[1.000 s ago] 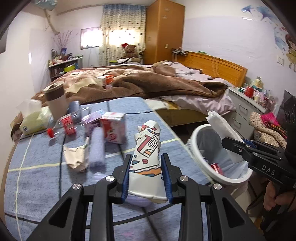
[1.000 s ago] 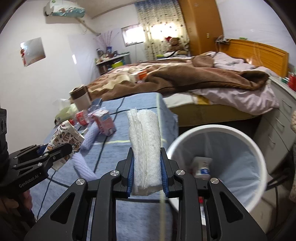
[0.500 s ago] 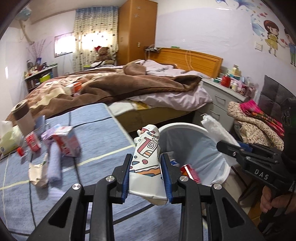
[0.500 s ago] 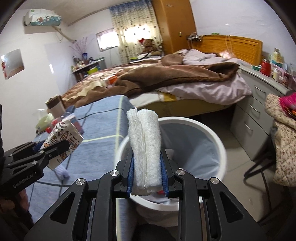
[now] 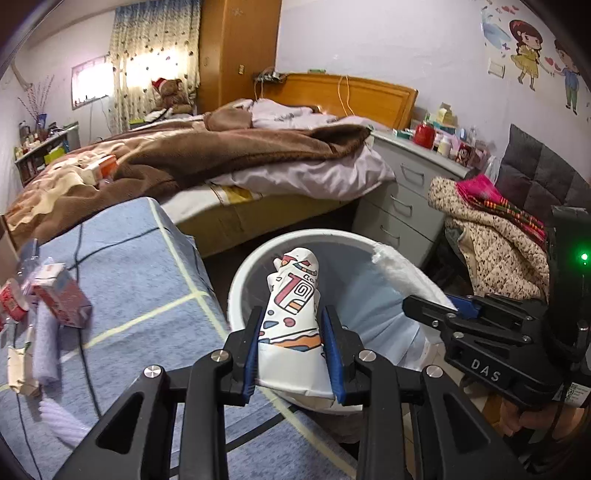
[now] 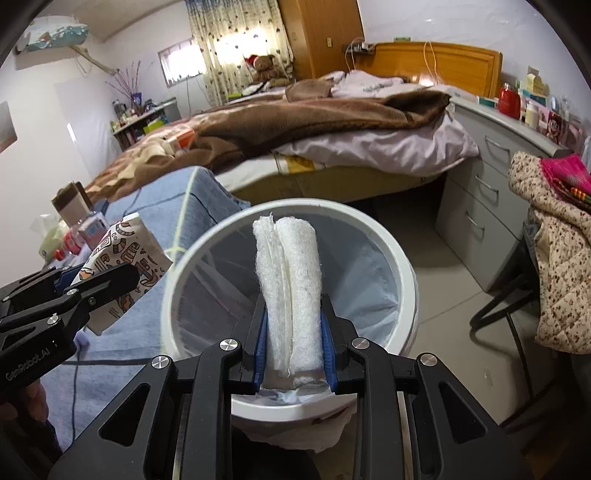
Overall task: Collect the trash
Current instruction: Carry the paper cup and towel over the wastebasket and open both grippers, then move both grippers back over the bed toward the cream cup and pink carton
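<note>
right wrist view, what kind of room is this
Most likely a lived-in home bedroom: an unmade bed with a wooden headboard and rumpled brown blanket, a tall wooden wardrobe beside curtained windows, and a grey chest of drawers cluttered with bottles.

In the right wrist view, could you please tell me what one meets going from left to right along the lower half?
Left claw shut on the patterned carton → white bin with the rolled white tissue held over it by the right claw → grey drawers → speckled quilted garment.
</note>
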